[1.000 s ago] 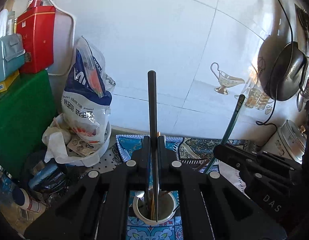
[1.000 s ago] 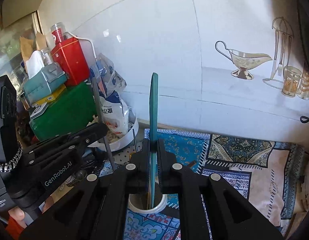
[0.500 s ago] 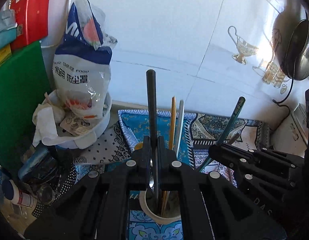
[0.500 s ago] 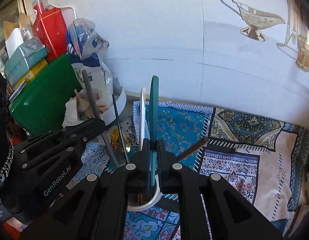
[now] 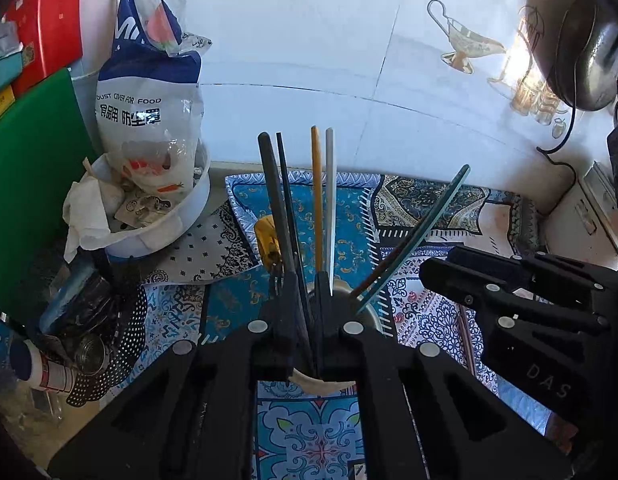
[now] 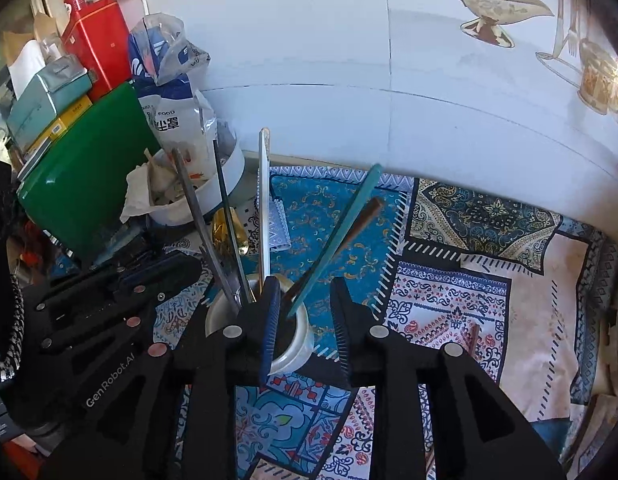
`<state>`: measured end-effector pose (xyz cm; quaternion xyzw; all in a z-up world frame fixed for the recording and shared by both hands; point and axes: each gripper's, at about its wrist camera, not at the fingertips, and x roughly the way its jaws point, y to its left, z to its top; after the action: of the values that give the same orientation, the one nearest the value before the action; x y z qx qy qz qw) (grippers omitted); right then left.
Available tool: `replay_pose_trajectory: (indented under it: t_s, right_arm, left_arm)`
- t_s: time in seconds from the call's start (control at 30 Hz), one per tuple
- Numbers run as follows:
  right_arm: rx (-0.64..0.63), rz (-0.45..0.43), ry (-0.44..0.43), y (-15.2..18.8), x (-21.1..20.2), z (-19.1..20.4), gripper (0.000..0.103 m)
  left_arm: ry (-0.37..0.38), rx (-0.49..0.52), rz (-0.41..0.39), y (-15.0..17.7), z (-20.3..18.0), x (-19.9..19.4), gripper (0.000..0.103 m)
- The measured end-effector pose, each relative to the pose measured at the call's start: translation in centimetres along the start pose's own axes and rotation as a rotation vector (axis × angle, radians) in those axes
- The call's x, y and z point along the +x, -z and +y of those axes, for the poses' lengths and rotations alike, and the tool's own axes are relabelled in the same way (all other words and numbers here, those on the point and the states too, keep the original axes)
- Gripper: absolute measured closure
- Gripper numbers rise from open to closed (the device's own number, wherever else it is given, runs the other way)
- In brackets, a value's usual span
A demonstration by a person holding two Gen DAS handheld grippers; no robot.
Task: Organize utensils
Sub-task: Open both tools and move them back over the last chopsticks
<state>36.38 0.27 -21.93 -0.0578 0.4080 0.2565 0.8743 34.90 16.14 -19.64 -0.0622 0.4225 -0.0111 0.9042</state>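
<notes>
A white cup (image 6: pixel 297 340) on the patterned cloth holds several upright utensils. My left gripper (image 5: pixel 307 312) sits just above the cup (image 5: pixel 309 380), its jaws a narrow gap apart around the black-handled utensil (image 5: pixel 275 200); whether they still pinch it is unclear. An orange handle (image 5: pixel 317 192) and a white handle (image 5: pixel 329 200) stand behind it. My right gripper (image 6: pixel 305 312) is open over the cup. The teal-handled utensil (image 6: pixel 337 236) leans free in the cup to the right, beside a brown handle (image 6: pixel 357 224). It also shows in the left wrist view (image 5: pixel 425 228).
A white bowl (image 5: pixel 189 216) with a plastic bag (image 5: pixel 149 92) stands at back left, by a green box (image 6: pixel 81 176) and red tin (image 6: pixel 97 44). A black perforated item (image 5: pixel 121 340) lies left. The tiled wall (image 6: pixel 349 80) is close behind. A pan (image 5: pixel 581 48) hangs at right.
Both grippers lowered their utensils into the cup. The right gripper opened and let go of the teal utensil, which now leans right. The left jaws loosened slightly around the black utensil.
</notes>
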Motion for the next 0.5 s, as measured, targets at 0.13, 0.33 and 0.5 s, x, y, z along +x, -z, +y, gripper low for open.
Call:
replay_pose_trajectory:
  t_s: [0.13, 0.33, 0.5]
  right_arm:
    - [-0.001, -0.016, 0.014, 0.5, -1.6, -0.7, 0.073]
    - [0.007, -0.038, 0.053, 1.4, -4.3, -2.7, 0.072]
    - [0.029, -0.037, 0.108, 2.5, -6.0, -4.7, 0.072]
  left_arm:
    - [0.001, 0.014, -0.009, 0.0, -1.1, -1.3, 0.092]
    - [0.017, 0.043, -0.033, -0.1, -3.5, -3.1, 0.081]
    - [0.048, 0.079, -0.046, -0.1, -6.1, -3.9, 0.075]
